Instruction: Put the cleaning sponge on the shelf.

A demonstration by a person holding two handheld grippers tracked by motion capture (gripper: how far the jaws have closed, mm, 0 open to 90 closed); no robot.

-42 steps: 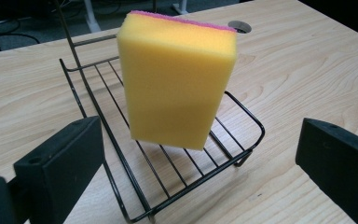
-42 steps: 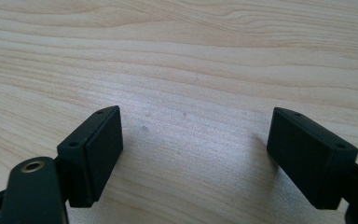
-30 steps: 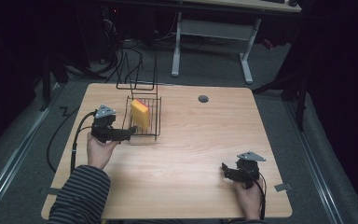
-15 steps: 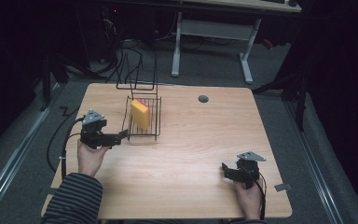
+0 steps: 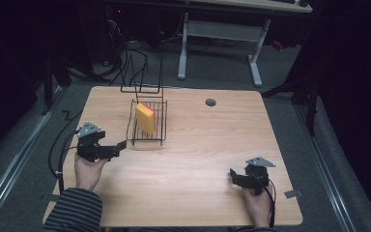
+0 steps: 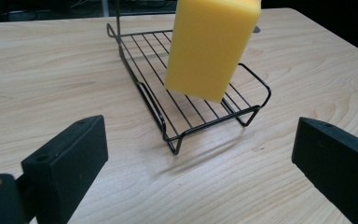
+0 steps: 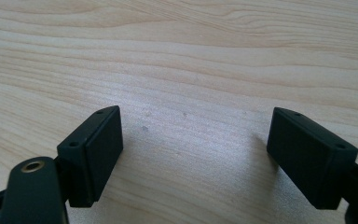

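Left gripper (image 5: 118, 146) has backed off the rack (image 5: 147, 137).

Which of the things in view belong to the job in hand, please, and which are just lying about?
Job in hand: yellow sponge, wire rack, left gripper open beside the rack.

Lying about: second wire stand at the table's far edge, round grommet, right gripper open and idle.

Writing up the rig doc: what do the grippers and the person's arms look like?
Both grippers, left gripper and right gripper, are black with blocky rectangular pads, a grey three-cornered plate on top and a trailing black cable. The left sleeve is dark-and-light striped.
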